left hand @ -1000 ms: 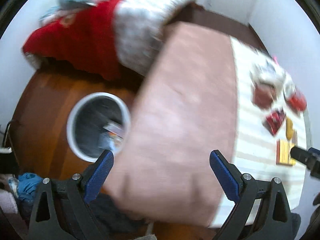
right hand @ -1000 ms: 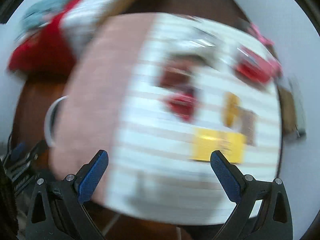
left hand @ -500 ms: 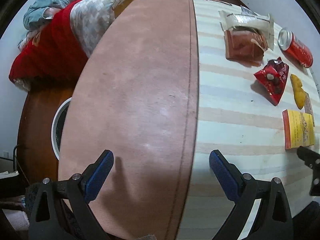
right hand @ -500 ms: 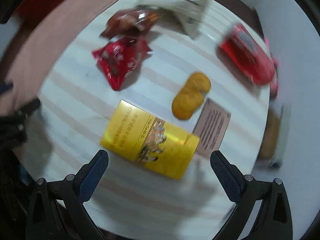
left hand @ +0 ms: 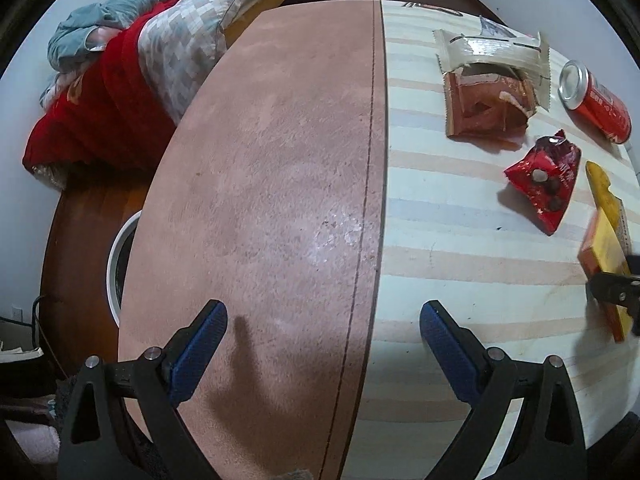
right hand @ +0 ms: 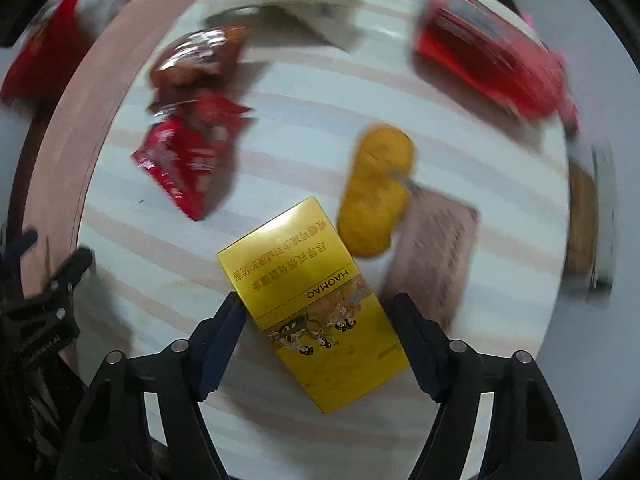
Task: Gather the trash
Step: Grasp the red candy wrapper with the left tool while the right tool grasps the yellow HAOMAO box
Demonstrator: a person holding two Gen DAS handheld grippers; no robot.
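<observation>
Far to my left, beyond the table edge, the bed carries a red blanket and a checked grey quilt. Below it on the wooden floor stands the white-rimmed bin, half hidden by the table's edge.

My left hand-held gripper hangs over the table with its blue-padded fingers wide apart and nothing between them. It sits above the seam where the pinkish-brown cloth meets the striped cloth.

Moving right across the stripes, a torn silver-and-brown wrapper lies toward the far side, and the red snack packet lies nearer, just apart from it. A red can lies on its side at the far right.

My right hand-held gripper is down over the yellow box, which lies flat on the striped cloth. The fingers are spread, one on each side of the box. The left pad looks to be right at the box's edge; I cannot tell whether the right one touches. From the left wrist camera the same box shows at the right edge with a black gripper part in front of it.

Just beyond the box lies a yellow peanut-shaped piece, touching a brownish card to its right. This view is blurred toward the far side.
</observation>
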